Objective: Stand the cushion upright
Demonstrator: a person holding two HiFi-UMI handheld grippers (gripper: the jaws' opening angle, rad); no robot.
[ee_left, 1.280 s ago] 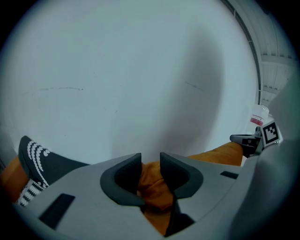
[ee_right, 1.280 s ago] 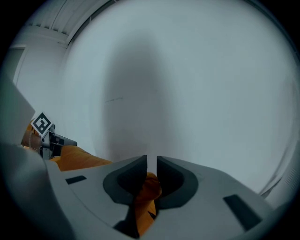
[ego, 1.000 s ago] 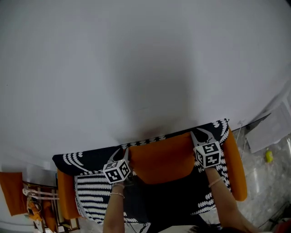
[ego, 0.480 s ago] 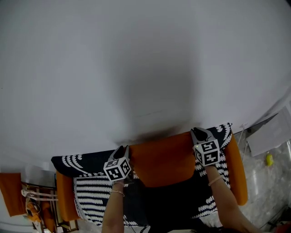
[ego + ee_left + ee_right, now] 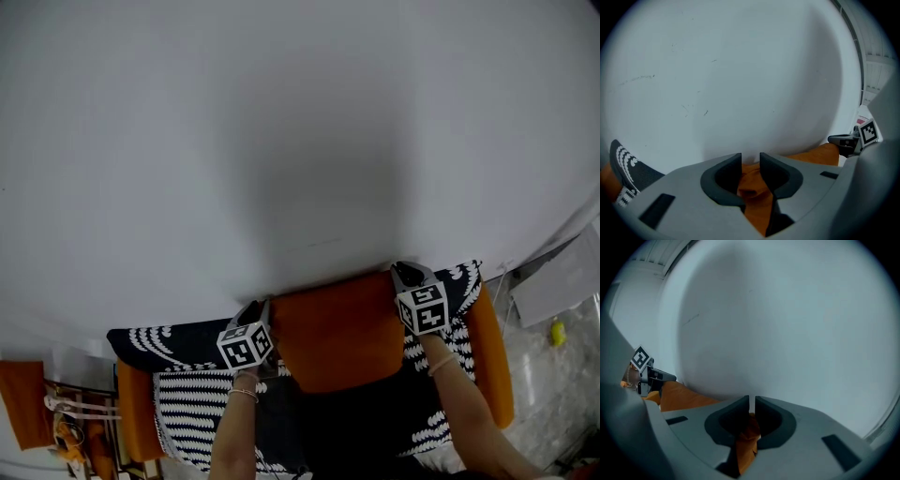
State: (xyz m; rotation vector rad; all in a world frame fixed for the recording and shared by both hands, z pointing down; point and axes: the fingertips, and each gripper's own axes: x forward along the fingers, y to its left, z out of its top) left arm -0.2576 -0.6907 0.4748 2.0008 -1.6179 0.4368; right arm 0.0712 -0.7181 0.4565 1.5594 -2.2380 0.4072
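The left tool [image 5: 751, 161] has its jaws partly closed. They pinch a fold of orange cloth at the top edge of the cushion [image 5: 337, 333]. The right tool [image 5: 752, 404] has just been closing its jaws. Now they are almost together, with only a thin gap, and a bunch of the same orange cloth is squeezed between them. So both tools have hold of the cushion, one at each top corner.

The cushion hangs down from the two tools and stretches between them. Just past the tips of both tools is the white wall [image 5: 300, 141]. A second ago the tools and the cushion's top edge were a bit further from the wall. Now the top edge is right up by it; I cannot tell if it touches. Below and to both sides of the tools lies a black-and-white cloth [image 5: 192, 398].

I think the cushion is nearly standing up against the wall. The tighter right grip should stop that corner from slipping.
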